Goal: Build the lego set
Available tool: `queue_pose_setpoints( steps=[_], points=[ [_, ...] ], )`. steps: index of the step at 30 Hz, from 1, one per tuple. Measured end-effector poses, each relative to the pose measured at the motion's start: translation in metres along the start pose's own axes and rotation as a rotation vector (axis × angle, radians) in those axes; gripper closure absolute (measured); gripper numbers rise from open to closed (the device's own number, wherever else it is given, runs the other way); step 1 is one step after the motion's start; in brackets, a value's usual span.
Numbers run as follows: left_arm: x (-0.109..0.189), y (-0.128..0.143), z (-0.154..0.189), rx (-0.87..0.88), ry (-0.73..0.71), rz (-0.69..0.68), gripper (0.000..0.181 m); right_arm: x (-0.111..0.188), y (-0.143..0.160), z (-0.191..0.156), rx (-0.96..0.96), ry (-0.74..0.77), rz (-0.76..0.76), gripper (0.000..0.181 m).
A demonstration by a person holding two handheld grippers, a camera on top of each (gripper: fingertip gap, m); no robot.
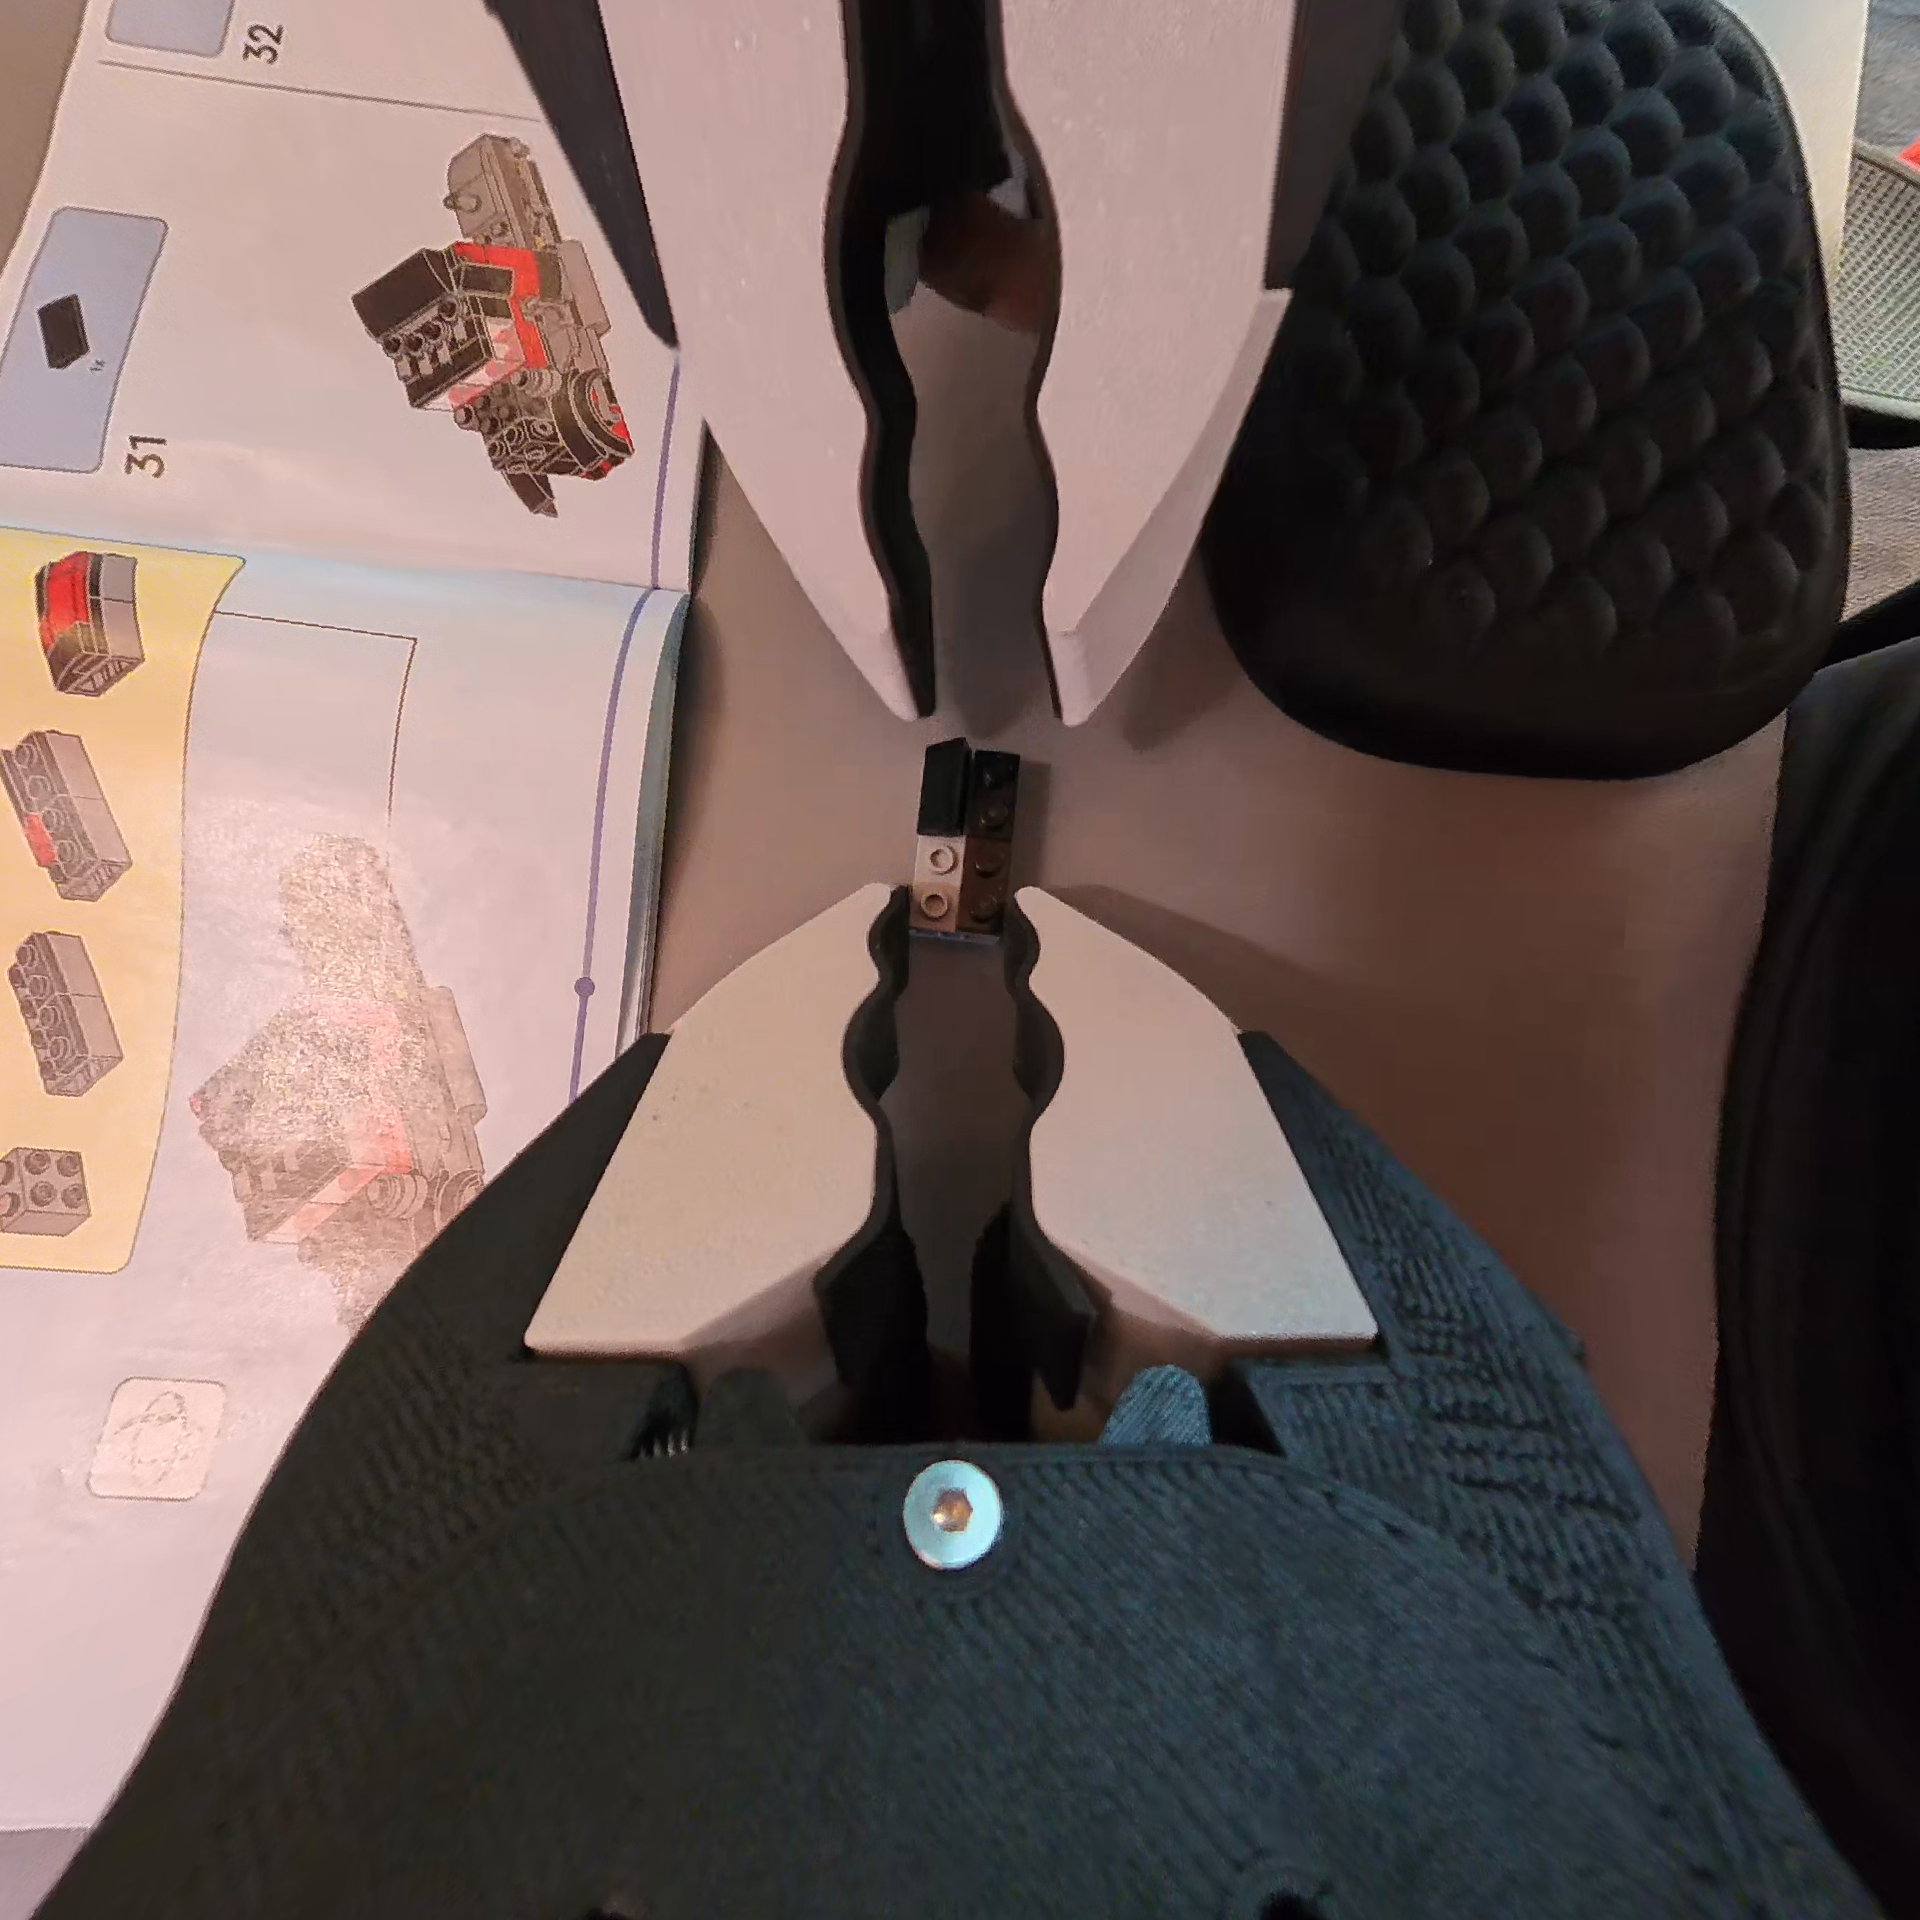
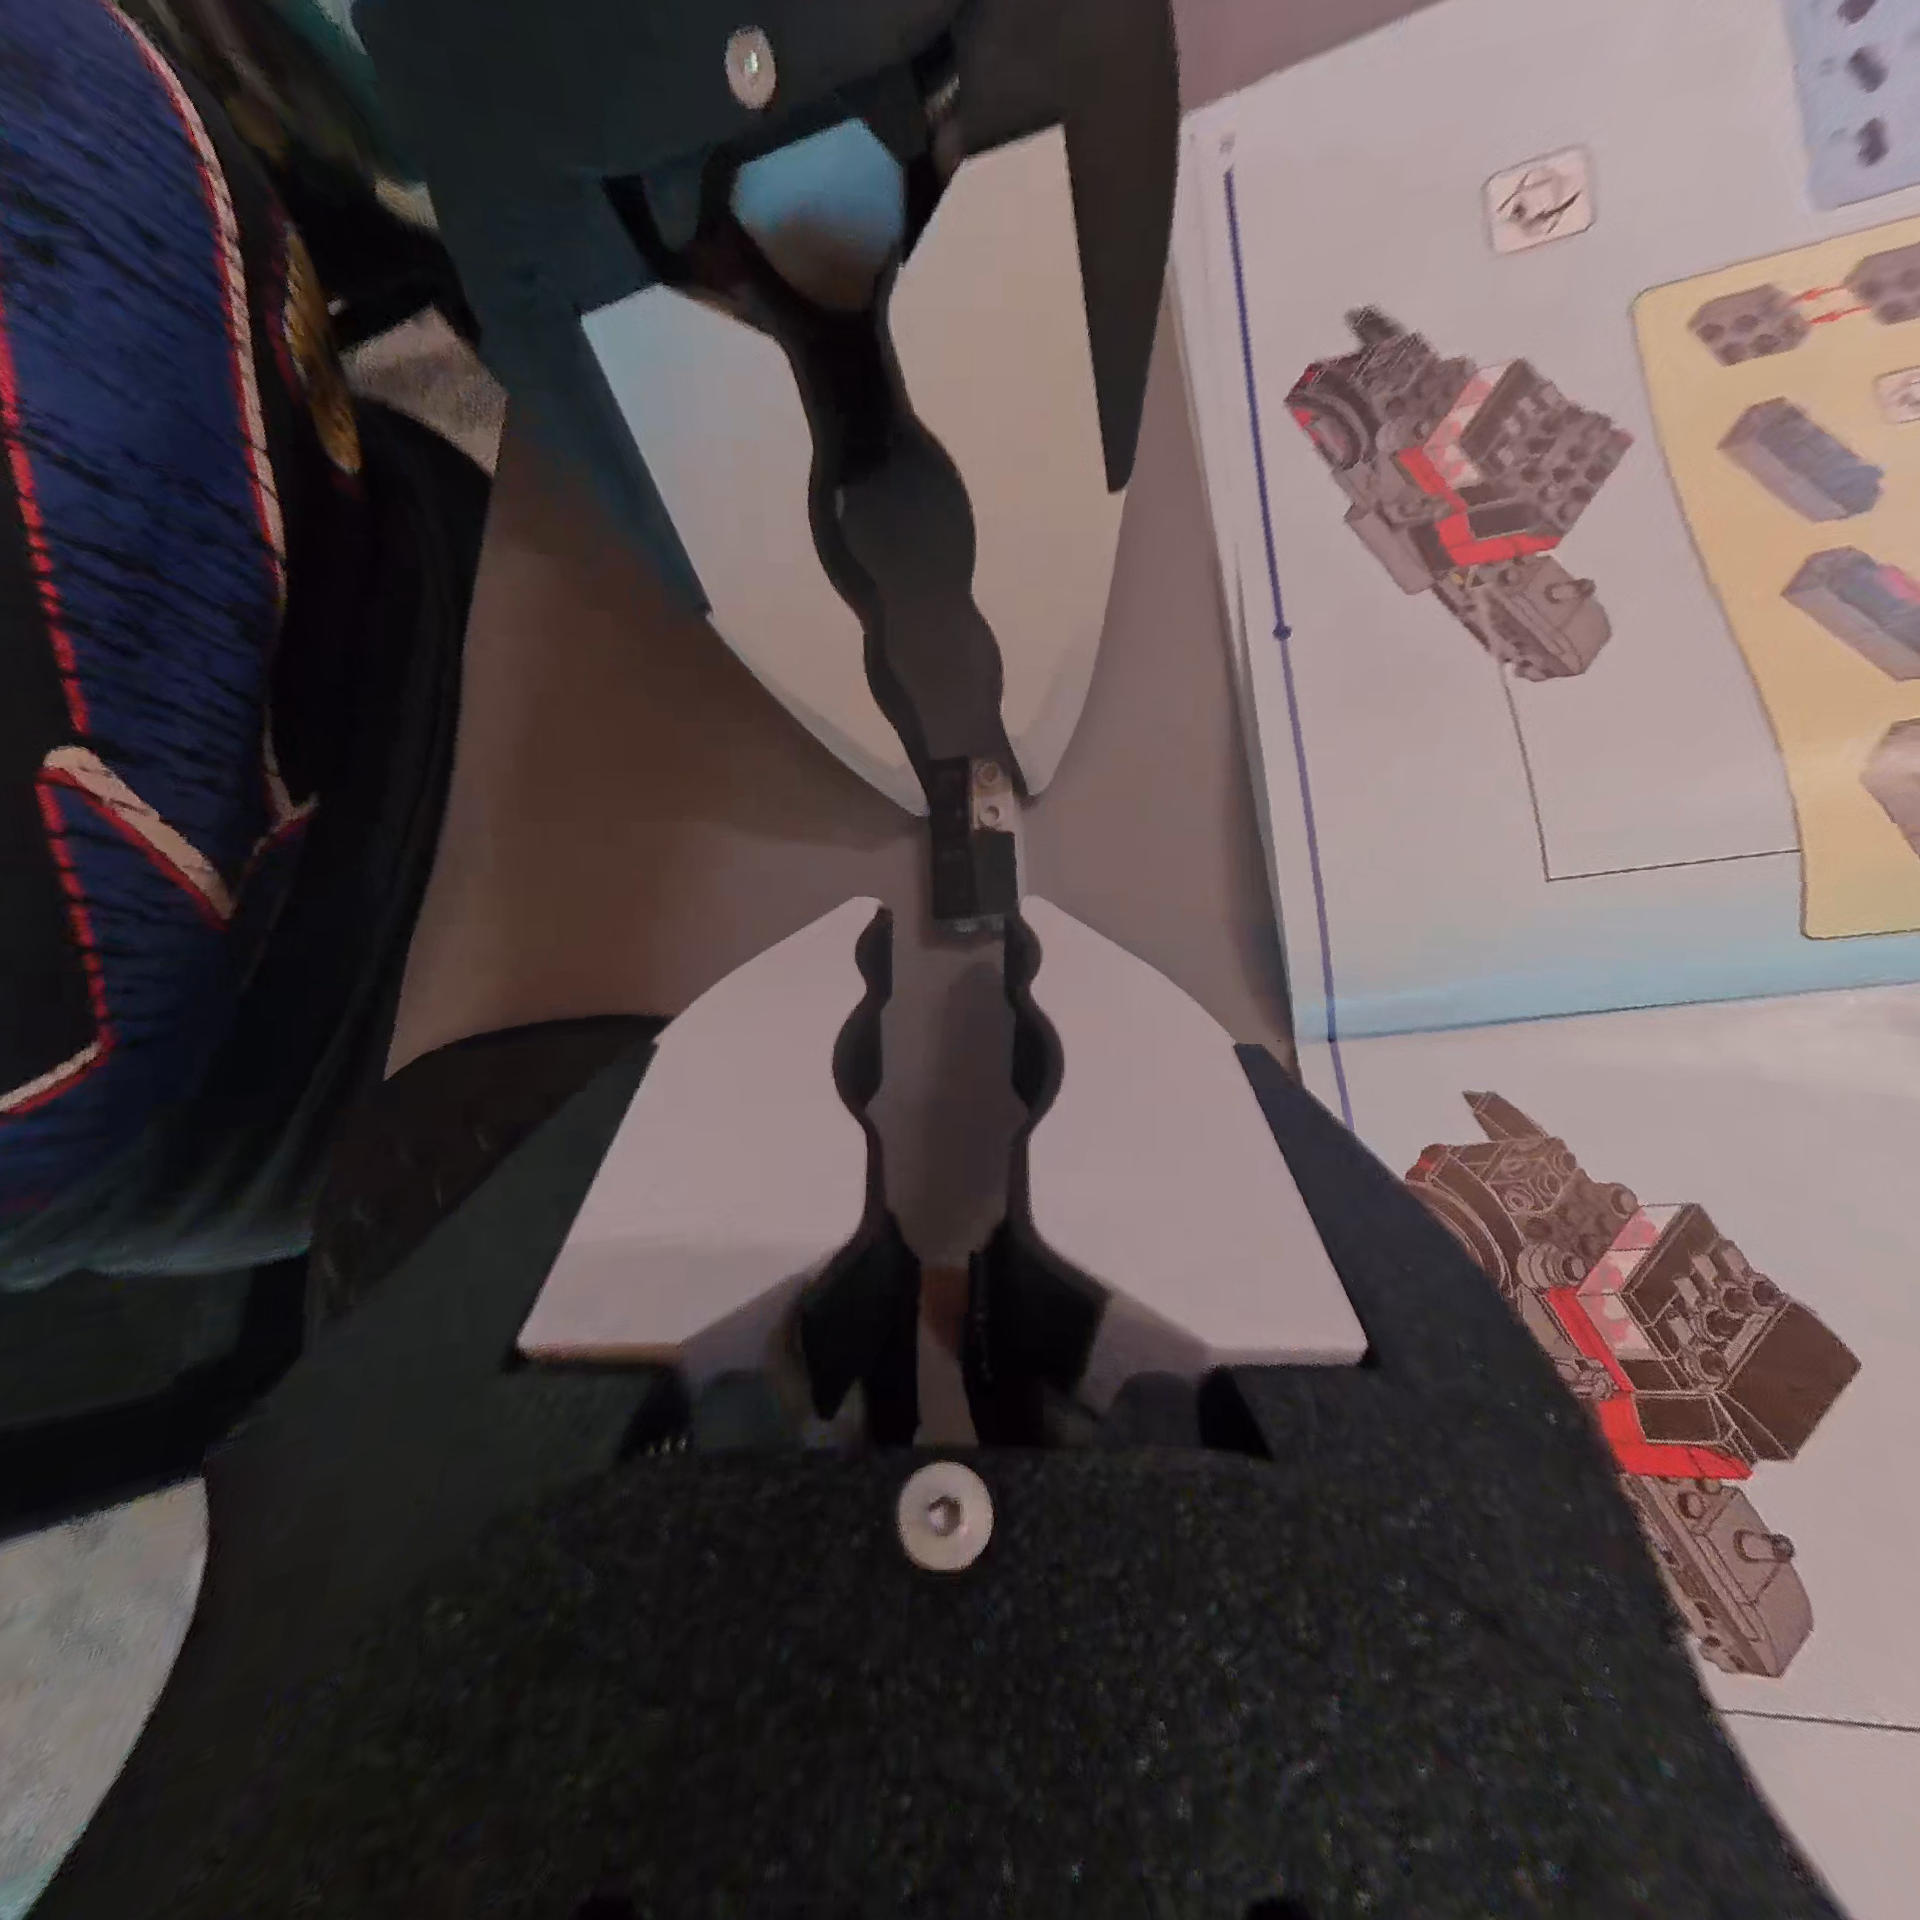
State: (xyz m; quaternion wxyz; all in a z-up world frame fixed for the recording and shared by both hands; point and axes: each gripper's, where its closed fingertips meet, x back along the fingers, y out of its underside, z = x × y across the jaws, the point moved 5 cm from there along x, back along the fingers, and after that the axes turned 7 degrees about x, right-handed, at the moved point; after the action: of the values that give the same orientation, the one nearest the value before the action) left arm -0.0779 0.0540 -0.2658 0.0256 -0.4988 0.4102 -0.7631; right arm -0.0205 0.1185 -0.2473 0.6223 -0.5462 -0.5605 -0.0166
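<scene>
The small black-and-grey brick assembly (image 1: pixel 964 844) is clamped by the left tongs (image 1: pixel 956 920); the right tongs (image 1: pixel 987 717), apparently slightly apart, could knock it loose.

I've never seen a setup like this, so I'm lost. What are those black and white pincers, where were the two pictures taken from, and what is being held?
Those pincers are hand-held grippers, one in each of a person's hands, each carrying a camera that looks along its fingers. One picture comes from the left gripper, the other from the right gripper, which face each other tip to tip. The left one pinches a small black and light grey lego brick assembly by its grey end; the right one is just short of its black end, slightly open. An open paper instruction booklet lies on the grey table, beside a black bumpy cushion.
</scene>
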Motion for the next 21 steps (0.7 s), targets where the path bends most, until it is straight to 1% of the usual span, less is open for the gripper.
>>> queue_pose_setpoints(
  steps=[3, 8, 10, 13, 16, 21],
  points=[
    [0.000, 0.000, 0.000, -0.002, -0.003, -0.001, 0.164, -0.004, -0.002, -0.003, 0.046, 0.064, 0.104, 0.155],
    [0.000, 0.000, 0.000, -0.009, -0.009, -0.002, 0.164, -0.012, 0.006, -0.006, 0.146, 0.165, 0.139, 0.151],
    [0.000, 0.000, 0.001, -0.017, -0.017, -0.001, 0.164, -0.011, 0.005, -0.007, 0.150, 0.165, 0.181, 0.154],
    [0.000, 0.000, 0.001, -0.037, -0.037, -0.001, 0.164, -0.006, 0.006, -0.005, 0.111, 0.159, 0.241, 0.164],
    [0.000, 0.000, 0.001, -0.041, -0.041, 0.001, 0.164, -0.004, 0.009, -0.001, 0.093, 0.170, 0.240, 0.173],
    [0.000, 0.000, 0.001, -0.034, -0.034, 0.000, 0.164, -0.008, 0.010, 0.000, 0.093, 0.162, 0.177, 0.169]
  ],
)
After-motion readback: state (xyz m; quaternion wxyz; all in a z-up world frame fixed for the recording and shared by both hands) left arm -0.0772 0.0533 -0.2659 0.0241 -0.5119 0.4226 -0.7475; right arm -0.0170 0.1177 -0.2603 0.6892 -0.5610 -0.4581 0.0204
